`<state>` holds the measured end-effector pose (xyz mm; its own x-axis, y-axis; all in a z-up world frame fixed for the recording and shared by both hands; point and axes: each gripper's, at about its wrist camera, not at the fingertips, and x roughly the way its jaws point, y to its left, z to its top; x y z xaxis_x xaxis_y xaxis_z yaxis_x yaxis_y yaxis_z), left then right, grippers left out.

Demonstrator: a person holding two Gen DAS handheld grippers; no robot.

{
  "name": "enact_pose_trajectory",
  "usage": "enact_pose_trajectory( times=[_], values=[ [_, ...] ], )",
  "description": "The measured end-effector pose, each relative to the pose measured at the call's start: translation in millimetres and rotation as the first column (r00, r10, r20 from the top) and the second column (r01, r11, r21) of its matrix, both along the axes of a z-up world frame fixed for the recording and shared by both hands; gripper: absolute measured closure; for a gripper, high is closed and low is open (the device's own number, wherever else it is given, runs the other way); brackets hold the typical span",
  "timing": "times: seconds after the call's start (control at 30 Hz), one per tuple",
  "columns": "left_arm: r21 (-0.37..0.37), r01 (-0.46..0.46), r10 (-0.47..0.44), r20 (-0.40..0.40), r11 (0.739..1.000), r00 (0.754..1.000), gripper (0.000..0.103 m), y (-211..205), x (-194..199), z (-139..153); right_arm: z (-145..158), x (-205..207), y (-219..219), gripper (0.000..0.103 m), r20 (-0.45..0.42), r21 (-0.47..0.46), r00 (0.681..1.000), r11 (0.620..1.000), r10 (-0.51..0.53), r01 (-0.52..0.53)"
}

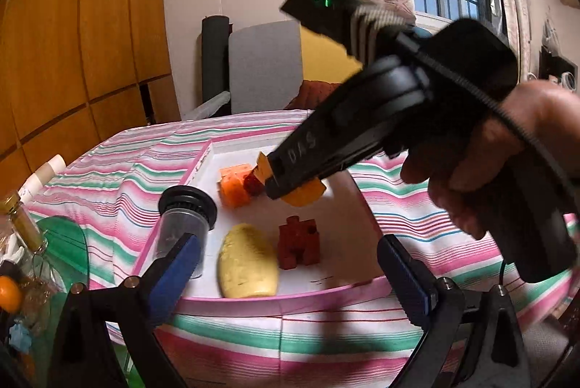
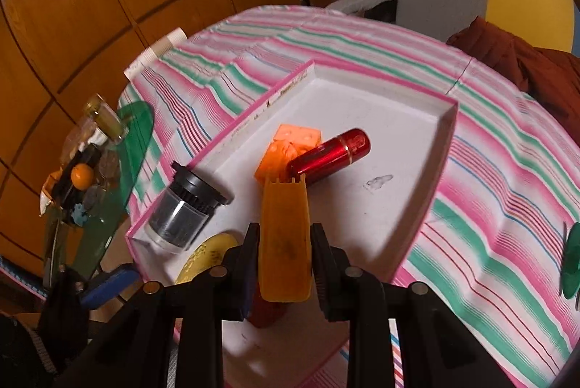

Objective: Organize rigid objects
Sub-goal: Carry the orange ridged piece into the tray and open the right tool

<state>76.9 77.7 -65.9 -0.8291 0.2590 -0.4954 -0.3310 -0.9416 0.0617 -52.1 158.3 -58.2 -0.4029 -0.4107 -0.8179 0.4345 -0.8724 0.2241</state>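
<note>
- Orange-yellow piece (image 2: 286,243), stiff, smooth plastic and probably light, is pinched mid-length by the right gripper (image 2: 285,265), above the tray (image 2: 417,134).
- Left gripper (image 1: 286,265) hovers near, jaws spread.
- Red tube (image 2: 328,156), far right, looks slippery.

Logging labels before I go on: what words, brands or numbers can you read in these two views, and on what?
"DAS" on the black body of the right gripper, seen from the left wrist view; further letters may be hidden.
Small print along the pink rim of the tray: too small to read.
An embossed mark on the red metallic tube: blurred, unreadable.
A mark on the white roll: not legible.
</note>
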Motion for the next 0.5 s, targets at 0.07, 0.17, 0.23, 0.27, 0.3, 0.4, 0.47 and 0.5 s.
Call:
enact_pose_trajectory(
  times=[0.07, 0.17, 0.23, 0.27, 0.3, 0.4, 0.47, 0.5],
  values=[
    [0.006, -0.013, 0.013, 0.002, 1.000, 1.000, 0.004, -4, -1, 0, -5, -5, -3, 0.077, 0.014, 0.013, 1.000, 1.000, 0.000, -0.001],
    [0.020, -0.030, 0.030, 0.002, 0.999, 1.000, 0.004, -10, -1, 1, -8, -8, -5, 0.077, 0.019, 0.031, 1.000, 1.000, 0.002, -0.002],
    [0.032, -0.037, 0.037, 0.001, 0.999, 0.999, 0.003, -13, -1, 3, -11, -11, -7, 0.077, 0.023, 0.047, 1.000, 0.999, -0.004, 0.003],
    [0.038, -0.040, 0.040, 0.001, 0.998, 0.999, 0.003, -14, -1, 3, -12, -13, -7, 0.077, 0.026, 0.055, 1.000, 0.998, -0.011, 0.010],
    [0.041, -0.042, 0.042, 0.001, 0.998, 0.999, 0.003, -15, 0, 4, -13, -14, -7, 0.077, 0.029, 0.059, 0.999, 0.998, -0.020, 0.018],
    [0.043, -0.040, 0.040, 0.001, 0.998, 0.999, 0.003, -15, 1, 4, -17, -17, -5, 0.077, 0.043, 0.069, 0.998, 0.997, -0.046, 0.043],
    [0.041, -0.038, 0.038, 0.002, 0.998, 0.999, 0.003, -14, 1, 4, -19, -19, -4, 0.076, 0.056, 0.078, 0.997, 0.995, -0.061, 0.057],
    [0.041, -0.036, 0.036, 0.002, 0.999, 0.999, 0.003, -14, 2, 4, -20, -19, -3, 0.076, 0.066, 0.076, 0.995, 0.995, -0.070, 0.065]
  ],
)
